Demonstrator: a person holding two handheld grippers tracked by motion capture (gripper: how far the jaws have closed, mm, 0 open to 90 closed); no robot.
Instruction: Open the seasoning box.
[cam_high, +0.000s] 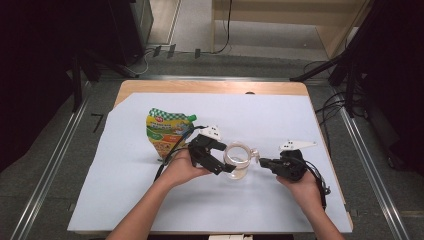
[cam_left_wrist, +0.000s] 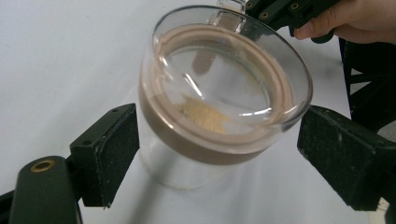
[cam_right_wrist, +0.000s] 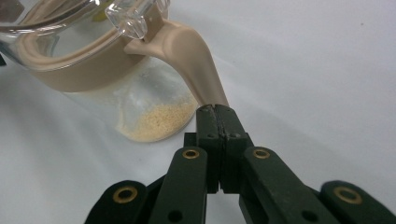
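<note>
Black pads of my left gripper (cam_left_wrist: 219, 163) stand spread on either side of the clear jar (cam_left_wrist: 219, 98), not touching it, so only my right gripper (cam_right_wrist: 217, 116), clenched on its tan handle (cam_right_wrist: 198, 60) just ahead, steadies it, and a slip could spill the grains (cam_right_wrist: 156, 122).

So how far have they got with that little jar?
Done, it seems: the clear lid sits on the glass jar, with a little yellow powder at the bottom. In hand: the right gripper is shut on the beige handle, while the left gripper stands open around the jar, pads apart from it. Left: unclear; the pouch stands behind, untouched.
</note>
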